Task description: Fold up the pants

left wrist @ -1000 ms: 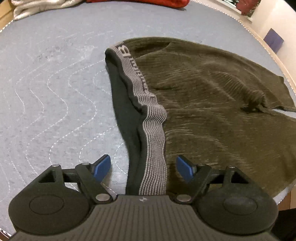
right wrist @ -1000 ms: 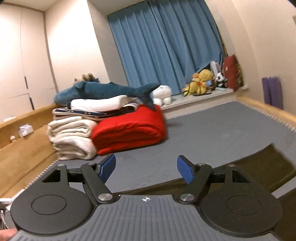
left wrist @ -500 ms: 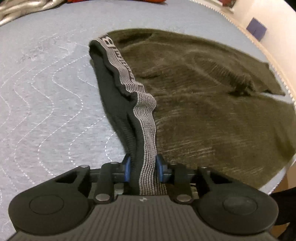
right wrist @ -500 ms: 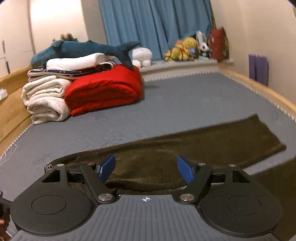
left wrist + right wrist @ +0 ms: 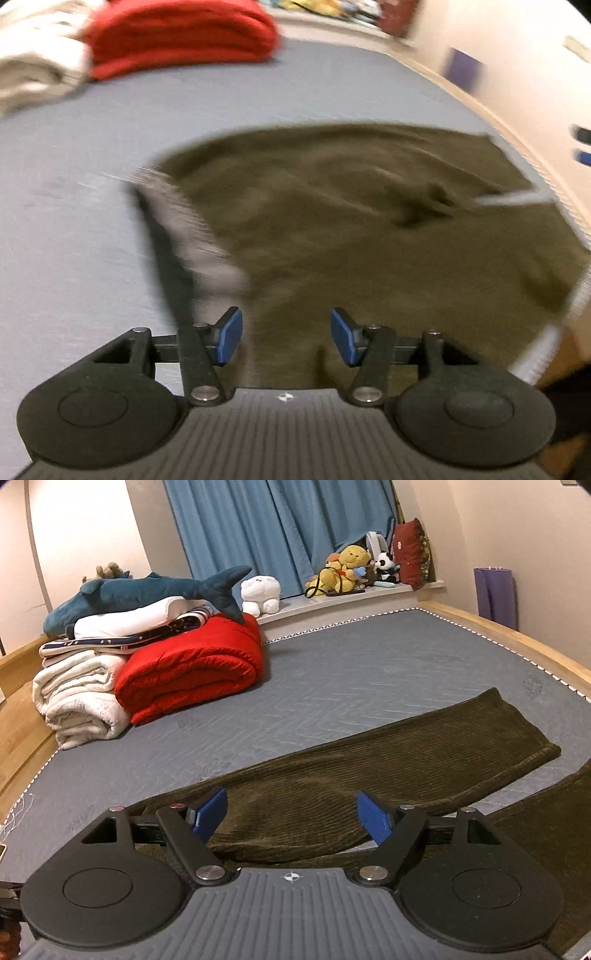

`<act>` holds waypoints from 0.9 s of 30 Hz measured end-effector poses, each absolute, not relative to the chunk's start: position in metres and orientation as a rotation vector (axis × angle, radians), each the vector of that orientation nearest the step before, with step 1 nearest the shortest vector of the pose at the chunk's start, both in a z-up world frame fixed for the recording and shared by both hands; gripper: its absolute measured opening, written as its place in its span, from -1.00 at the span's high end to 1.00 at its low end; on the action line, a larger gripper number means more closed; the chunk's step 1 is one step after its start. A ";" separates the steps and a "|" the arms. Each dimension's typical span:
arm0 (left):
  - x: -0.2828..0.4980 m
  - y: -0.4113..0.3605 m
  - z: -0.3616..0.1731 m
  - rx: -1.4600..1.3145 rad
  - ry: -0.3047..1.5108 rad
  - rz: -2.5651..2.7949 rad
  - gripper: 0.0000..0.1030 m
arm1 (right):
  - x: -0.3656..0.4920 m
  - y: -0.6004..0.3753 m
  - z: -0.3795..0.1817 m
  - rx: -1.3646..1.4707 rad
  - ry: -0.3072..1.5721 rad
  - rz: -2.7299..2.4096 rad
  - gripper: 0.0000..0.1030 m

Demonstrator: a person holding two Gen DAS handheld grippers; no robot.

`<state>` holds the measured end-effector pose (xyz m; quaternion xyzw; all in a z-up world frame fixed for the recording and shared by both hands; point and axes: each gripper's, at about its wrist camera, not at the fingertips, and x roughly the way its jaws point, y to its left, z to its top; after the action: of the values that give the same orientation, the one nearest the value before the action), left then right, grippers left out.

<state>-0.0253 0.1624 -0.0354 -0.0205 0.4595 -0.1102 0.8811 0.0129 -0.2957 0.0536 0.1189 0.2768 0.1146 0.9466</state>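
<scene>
Olive corduroy pants (image 5: 369,229) lie spread on the grey mattress (image 5: 74,206), blurred by motion. Their grey striped waistband (image 5: 192,236) runs along the left edge. My left gripper (image 5: 286,341) is open and empty just above the waist end of the pants. In the right wrist view one pant leg (image 5: 388,760) stretches to the right with its hem near the bed edge. My right gripper (image 5: 291,819) is open and empty, low over the upper part of that leg.
A folded red blanket (image 5: 192,672), white towels (image 5: 77,698), a shark plush (image 5: 147,590) and bedding are stacked at the far left. Soft toys (image 5: 351,570) sit on the sill under blue curtains. A wooden bed rail (image 5: 517,638) runs along the right.
My left gripper closed on the waistband half a second ago and has now let go and opened, and its view has tilted up. My right gripper has lowered toward the pant leg.
</scene>
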 end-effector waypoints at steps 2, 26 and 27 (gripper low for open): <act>-0.023 0.145 -0.053 0.032 1.044 -0.290 -0.14 | 0.013 -0.295 0.054 0.239 0.569 0.241 -0.54; 0.025 0.128 -0.037 -0.001 0.972 -0.171 0.60 | 0.018 -0.283 0.049 0.166 0.609 0.286 -0.64; 0.026 0.127 -0.036 0.000 0.966 -0.170 0.62 | 0.018 -0.283 0.048 0.165 0.612 0.287 -0.65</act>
<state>0.0256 0.1267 -0.0356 0.0000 0.4637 -0.0814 0.8822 0.0180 -0.2831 0.0484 0.0809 0.2998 0.1404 0.9401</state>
